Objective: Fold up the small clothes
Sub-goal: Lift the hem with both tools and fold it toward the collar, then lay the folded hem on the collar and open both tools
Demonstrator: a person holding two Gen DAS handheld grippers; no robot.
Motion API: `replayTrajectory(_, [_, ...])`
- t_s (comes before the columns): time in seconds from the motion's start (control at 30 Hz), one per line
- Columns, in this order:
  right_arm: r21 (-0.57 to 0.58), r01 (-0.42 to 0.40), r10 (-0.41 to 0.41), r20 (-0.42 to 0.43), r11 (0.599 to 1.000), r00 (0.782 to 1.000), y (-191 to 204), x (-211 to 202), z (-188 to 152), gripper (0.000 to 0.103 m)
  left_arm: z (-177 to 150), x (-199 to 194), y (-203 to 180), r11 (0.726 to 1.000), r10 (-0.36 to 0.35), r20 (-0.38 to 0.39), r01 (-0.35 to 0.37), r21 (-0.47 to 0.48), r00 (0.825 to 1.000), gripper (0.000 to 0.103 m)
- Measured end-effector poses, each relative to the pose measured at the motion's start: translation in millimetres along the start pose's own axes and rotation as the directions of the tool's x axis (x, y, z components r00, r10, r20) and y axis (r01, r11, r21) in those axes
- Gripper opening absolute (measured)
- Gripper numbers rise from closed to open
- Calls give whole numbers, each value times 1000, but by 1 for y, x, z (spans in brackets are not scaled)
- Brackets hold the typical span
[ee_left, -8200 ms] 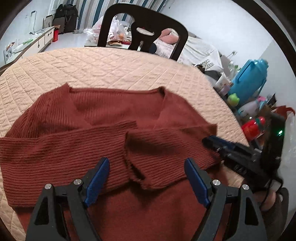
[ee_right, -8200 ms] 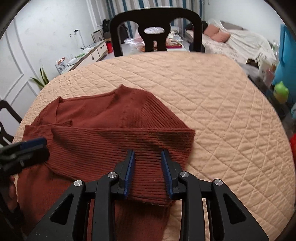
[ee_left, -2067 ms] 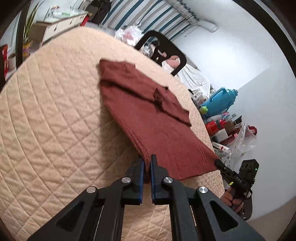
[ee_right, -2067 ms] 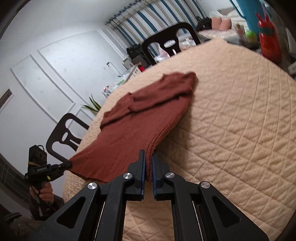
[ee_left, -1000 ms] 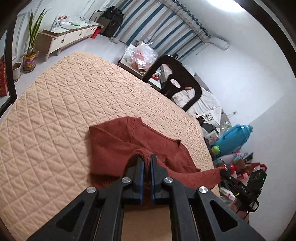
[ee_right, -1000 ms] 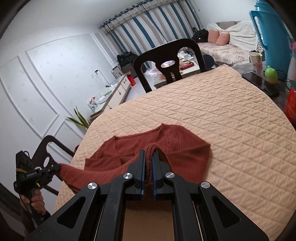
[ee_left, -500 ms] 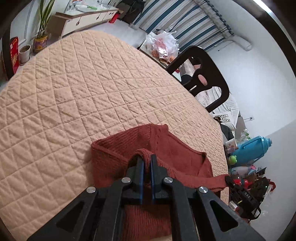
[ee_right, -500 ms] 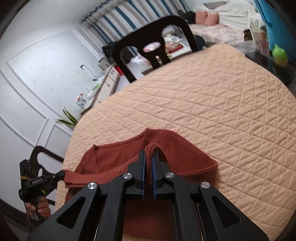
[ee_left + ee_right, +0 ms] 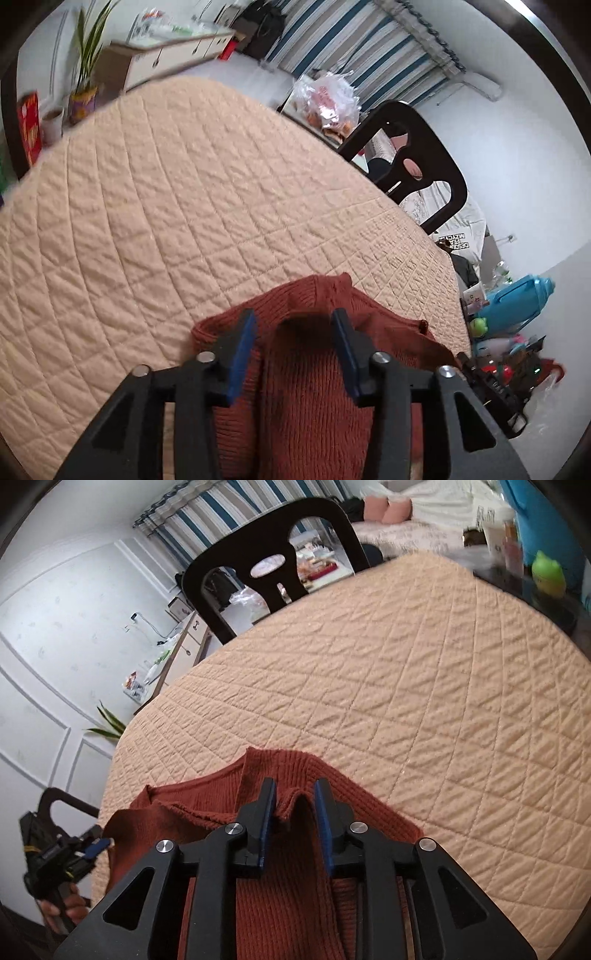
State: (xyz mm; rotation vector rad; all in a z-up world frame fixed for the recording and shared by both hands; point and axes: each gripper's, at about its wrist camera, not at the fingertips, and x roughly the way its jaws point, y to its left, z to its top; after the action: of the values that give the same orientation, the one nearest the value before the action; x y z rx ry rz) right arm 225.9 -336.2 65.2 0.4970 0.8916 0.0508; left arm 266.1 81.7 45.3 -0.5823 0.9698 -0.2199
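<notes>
A rust-red knit sweater [image 9: 310,387] lies on the quilted peach table cover [image 9: 184,221], its lower half folded up over the collar end. My left gripper [image 9: 294,321] is opening. The folded hem sits loose between its blue pads, which do not press on it. In the right wrist view the sweater [image 9: 280,893] shows the same fold. My right gripper [image 9: 293,794] is opening too, with a small hump of hem slack between the pads. The left gripper [image 9: 85,849] appears at the sweater's far corner, held by a hand [image 9: 70,897].
A black chair [image 9: 413,158] stands at the table's far side. Past the right edge are a blue jug [image 9: 517,302], a green toy [image 9: 548,572] and other clutter. Bare quilt stretches beyond the sweater. A cabinet and plant [image 9: 85,44] stand far left.
Both grippers carried the pinched hem forward and down over the sweater's collar end. Now both sets of jaws have parted and the hem lies loose on the lower layer.
</notes>
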Motion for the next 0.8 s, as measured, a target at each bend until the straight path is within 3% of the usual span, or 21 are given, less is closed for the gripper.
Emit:
replayTrajectory(0.07, [-23, 30, -29, 36, 999, 999, 4, -5, 1, 23, -2, -7, -6, 999, 13, 28, -14, 36, 1000, 56])
replayTrajectory(0.17, [-73, 103, -96, 90, 992, 991, 13, -13, -1, 24, -5, -13, -16, 996, 0, 37, -3, 85, 999, 57])
replayTrajectory(0.43, [-258, 141, -104, 155, 956, 982, 45, -29, -19, 24, -29, -13, -45, 971, 3, -10, 0, 238, 1000, 58])
replayTrajectory(0.53, [-333, 102, -71, 104, 937, 992, 55, -22, -30, 24, -43, -5, -54, 953, 17, -42, -3, 303, 999, 58])
replayTrajectory(0.67, [-387, 100, -91, 43, 917, 995, 59, -6, -46, 24, -56, 5, -55, 943, 50, -79, -21, 333, 996, 58])
replayTrajectory(0.8, [-432, 178, -192, 12, 884, 981, 57, 9, -58, 24, -59, 7, -46, 940, 106, -71, -77, 332, 992, 57])
